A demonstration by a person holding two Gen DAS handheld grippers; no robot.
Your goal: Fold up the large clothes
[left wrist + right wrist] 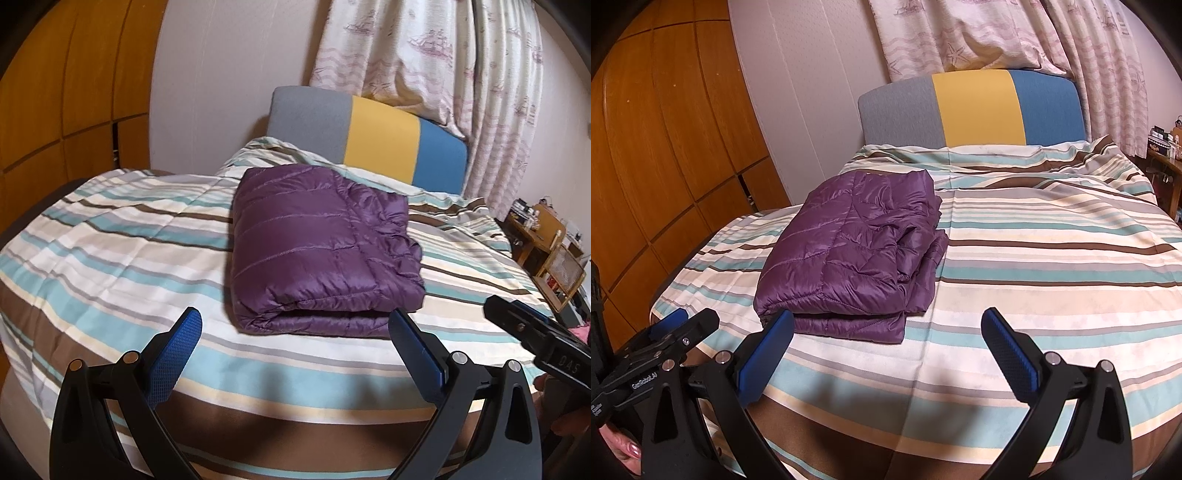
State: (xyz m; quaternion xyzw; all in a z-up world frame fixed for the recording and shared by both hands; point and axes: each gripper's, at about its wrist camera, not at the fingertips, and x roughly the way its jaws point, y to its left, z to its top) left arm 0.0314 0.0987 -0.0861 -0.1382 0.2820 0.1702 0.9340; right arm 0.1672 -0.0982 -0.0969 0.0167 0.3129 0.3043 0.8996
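Both grippers, left (295, 332) and right (886, 332), spread wide, holding nothing, short of bed edge. Purple quilted jacket (317, 247) folded flat on striped duvet (110, 236), mid-bed. Probably light, puffy, slick; best pinched at near folded edge.

Left gripper (295, 334), right gripper (888, 334): black frames, silver screws. Fingers (173, 354): blue textured pads. Fingernail (634, 449): glossy pink polish.
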